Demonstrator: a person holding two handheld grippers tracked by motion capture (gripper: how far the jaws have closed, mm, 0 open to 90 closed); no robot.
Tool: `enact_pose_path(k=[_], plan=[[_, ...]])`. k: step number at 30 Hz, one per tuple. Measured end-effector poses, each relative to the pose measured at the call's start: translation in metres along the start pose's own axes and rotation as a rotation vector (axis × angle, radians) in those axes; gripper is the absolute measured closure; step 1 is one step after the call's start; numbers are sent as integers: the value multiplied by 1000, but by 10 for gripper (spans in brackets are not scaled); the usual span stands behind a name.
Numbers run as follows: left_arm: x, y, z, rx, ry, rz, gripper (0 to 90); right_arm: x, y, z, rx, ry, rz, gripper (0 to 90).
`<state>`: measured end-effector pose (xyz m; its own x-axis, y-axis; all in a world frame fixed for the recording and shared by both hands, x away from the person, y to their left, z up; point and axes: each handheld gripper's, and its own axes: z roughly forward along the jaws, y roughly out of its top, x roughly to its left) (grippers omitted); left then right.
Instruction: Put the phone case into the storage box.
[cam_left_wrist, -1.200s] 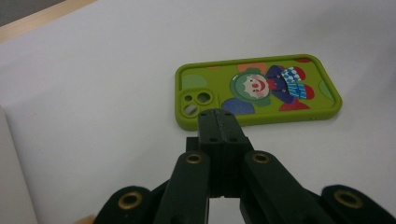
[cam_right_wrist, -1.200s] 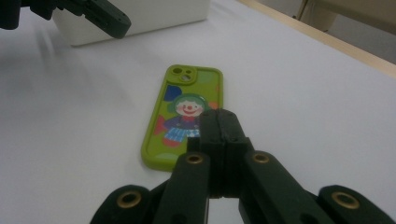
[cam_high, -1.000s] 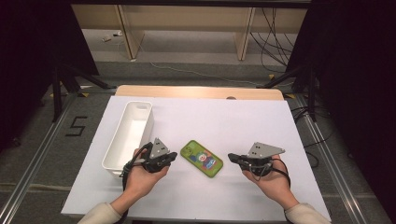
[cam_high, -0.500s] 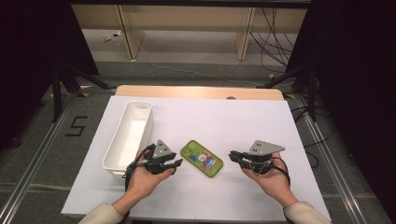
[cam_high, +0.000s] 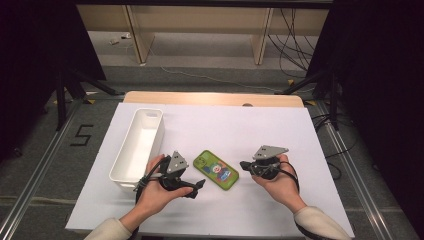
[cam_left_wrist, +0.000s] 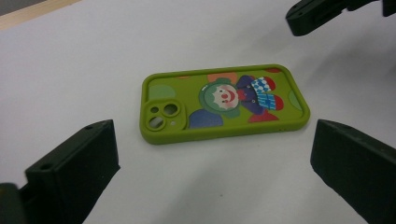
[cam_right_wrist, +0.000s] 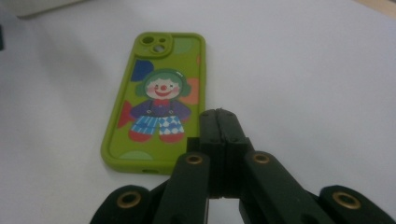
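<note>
A: Where's the phone case (cam_high: 216, 169)?

B: Flat on the counter (cam_high: 280, 125), just right of the white bin (cam_high: 138, 147), long axis slanting between both grippers.

A: Which is nearer?

B: The left hand-held gripper (cam_high: 196, 187), jaws just spread wide, empty, the case ahead. The right hand-held gripper (cam_high: 244, 164) is clenched, empty.

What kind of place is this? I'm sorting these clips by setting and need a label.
Most likely a lab or recording studio, not a home. The white table stands between dark curtains, loose cables run over the bare floor behind, and a number marking sits on the floor beside metal rails.
</note>
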<state>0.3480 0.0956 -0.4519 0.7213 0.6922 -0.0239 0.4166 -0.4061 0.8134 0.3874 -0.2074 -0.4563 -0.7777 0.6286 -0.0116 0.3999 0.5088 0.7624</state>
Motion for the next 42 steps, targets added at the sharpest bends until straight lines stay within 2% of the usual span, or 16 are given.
enact_pose_path(k=[1, 9, 17, 28, 42], plan=[[0, 0, 0, 1, 2, 1, 0, -2, 0, 5, 26, -4, 6, 900], [1, -1, 0, -19, 7, 1, 0, -8, 0, 21, 98, 3, 29, 900], [2, -1, -1, -21, 4, -1, 0, -10, -3, 30, 149, 19, 34, 900], [4, -2, 0, -12, 11, 1, 0, -7, -4, 31, 182, 50, 37, 900], [5, -3, 1, -3, 6, -4, 2, -2, -4, 31, 202, 73, 13, 900]])
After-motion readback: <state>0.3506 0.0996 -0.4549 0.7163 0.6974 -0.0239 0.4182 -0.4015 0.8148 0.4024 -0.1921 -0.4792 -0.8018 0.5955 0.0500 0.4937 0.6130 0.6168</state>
